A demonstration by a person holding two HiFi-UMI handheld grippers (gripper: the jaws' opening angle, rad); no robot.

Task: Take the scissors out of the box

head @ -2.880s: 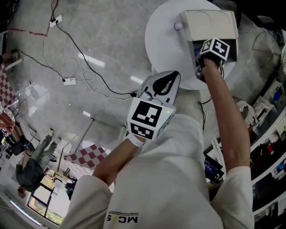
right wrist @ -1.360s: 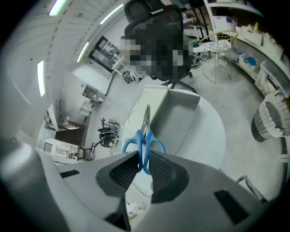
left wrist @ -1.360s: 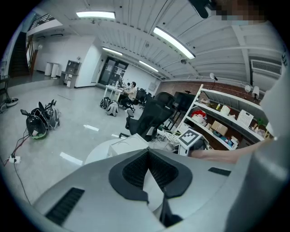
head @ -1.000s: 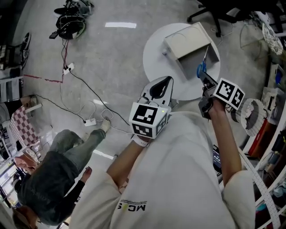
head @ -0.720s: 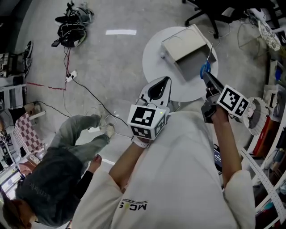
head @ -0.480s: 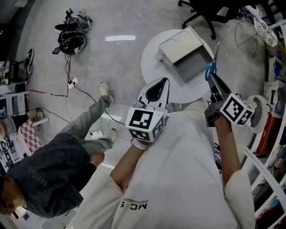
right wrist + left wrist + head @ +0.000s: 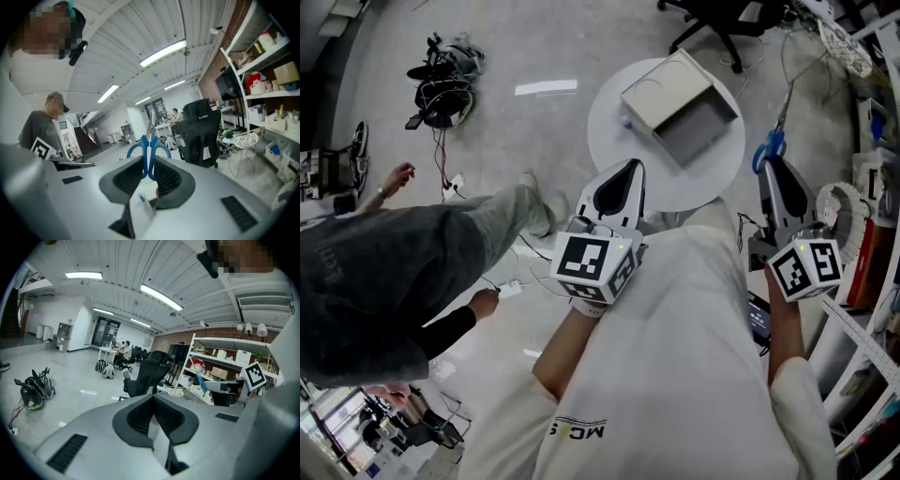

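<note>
A pale grey polished concrete floor [image 7: 534, 52] throws back a streak of ceiling light. On it stands a round white table [image 7: 605, 131], with a black swivel office chair [image 7: 712, 23] just beyond it. A heap of black cables and gear [image 7: 441, 84] lies on the floor, well apart from the table. Overhead, a ribbed white ceiling [image 7: 117, 263] carries long fluorescent strip lights [image 7: 161, 297]. A red-brick wall [image 7: 168, 337] runs behind white open shelving [image 7: 225, 357] stocked with boxes.

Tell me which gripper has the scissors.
The right gripper, clamped on the blue-handled scissors with blades pointing away; the left gripper is shut and empty.
</note>
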